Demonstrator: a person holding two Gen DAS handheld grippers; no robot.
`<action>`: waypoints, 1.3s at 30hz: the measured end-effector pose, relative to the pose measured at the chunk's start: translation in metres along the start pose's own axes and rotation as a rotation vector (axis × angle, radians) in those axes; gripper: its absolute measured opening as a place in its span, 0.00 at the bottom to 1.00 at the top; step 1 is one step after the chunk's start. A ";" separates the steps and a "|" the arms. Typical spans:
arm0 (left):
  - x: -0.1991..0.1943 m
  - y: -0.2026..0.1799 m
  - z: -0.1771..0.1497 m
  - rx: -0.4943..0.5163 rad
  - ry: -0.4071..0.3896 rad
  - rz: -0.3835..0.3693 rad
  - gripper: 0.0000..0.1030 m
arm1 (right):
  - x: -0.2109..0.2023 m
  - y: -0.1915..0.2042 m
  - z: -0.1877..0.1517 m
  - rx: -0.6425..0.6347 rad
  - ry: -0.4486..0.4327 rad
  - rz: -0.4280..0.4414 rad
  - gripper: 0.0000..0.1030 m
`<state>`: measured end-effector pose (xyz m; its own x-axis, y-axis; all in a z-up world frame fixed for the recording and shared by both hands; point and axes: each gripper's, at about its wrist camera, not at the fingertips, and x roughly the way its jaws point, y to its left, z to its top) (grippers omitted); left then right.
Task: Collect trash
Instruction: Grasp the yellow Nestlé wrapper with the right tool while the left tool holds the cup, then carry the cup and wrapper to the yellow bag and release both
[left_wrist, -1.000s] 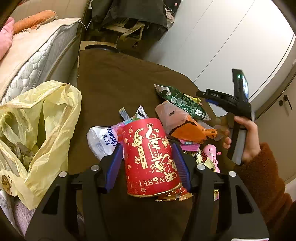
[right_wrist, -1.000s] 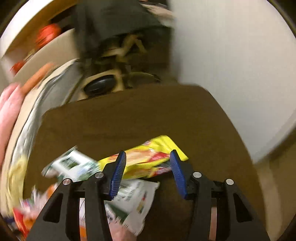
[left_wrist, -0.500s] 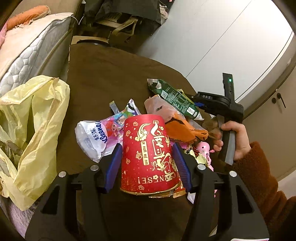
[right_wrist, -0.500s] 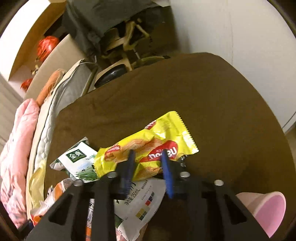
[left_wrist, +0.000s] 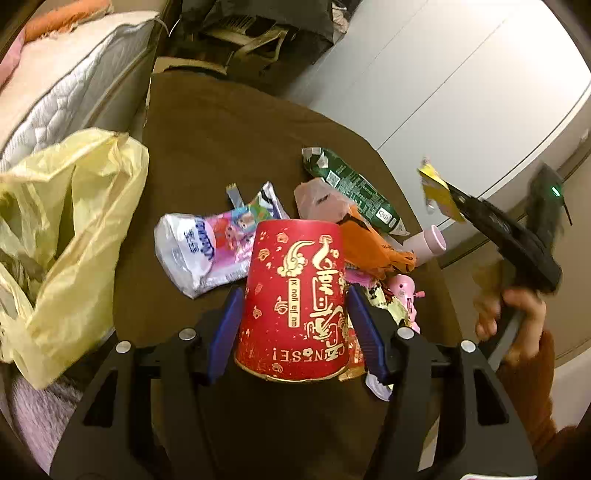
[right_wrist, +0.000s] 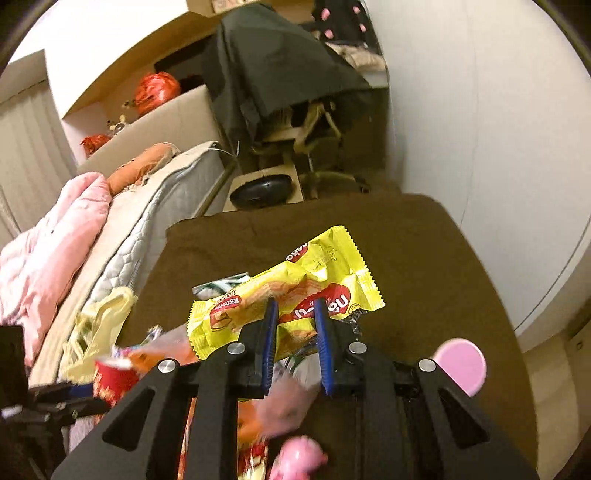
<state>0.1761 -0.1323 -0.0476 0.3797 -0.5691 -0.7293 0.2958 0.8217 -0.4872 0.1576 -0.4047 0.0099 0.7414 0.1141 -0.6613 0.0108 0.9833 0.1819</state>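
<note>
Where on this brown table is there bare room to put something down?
Bare: the far half of the brown table, beyond the green packet, and the strip between the yellow bag and the tissue pack. Crowded: around the red cup.

Bag (left_wrist: 74, 229) left of cup (left_wrist: 295, 302), wrappers (left_wrist: 351, 192) behind, on table (left_wrist: 229, 140)

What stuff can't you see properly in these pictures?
- Inside the yellow plastic bag: left wrist view, its own folds hide the contents.
- Bottom of the trash pile: right wrist view, blurred and covered by the right gripper holding the yellow snack wrapper.
- Red paper cup opening: left wrist view, turned away, inside unseen.
- Person's hand: left wrist view, blurred.
</note>
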 end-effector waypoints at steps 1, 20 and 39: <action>0.000 -0.001 -0.001 0.001 0.004 0.000 0.55 | -0.005 0.004 -0.003 -0.021 -0.007 -0.010 0.19; -0.049 -0.008 -0.012 0.047 -0.132 0.019 0.52 | -0.044 0.043 -0.036 -0.123 -0.061 -0.019 0.19; -0.141 0.165 0.012 -0.133 -0.275 0.187 0.52 | 0.008 0.218 -0.009 -0.345 -0.059 0.265 0.19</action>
<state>0.1817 0.0829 -0.0189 0.6438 -0.3808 -0.6637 0.0893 0.8988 -0.4291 0.1597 -0.1877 0.0377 0.7259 0.3703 -0.5796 -0.4021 0.9122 0.0791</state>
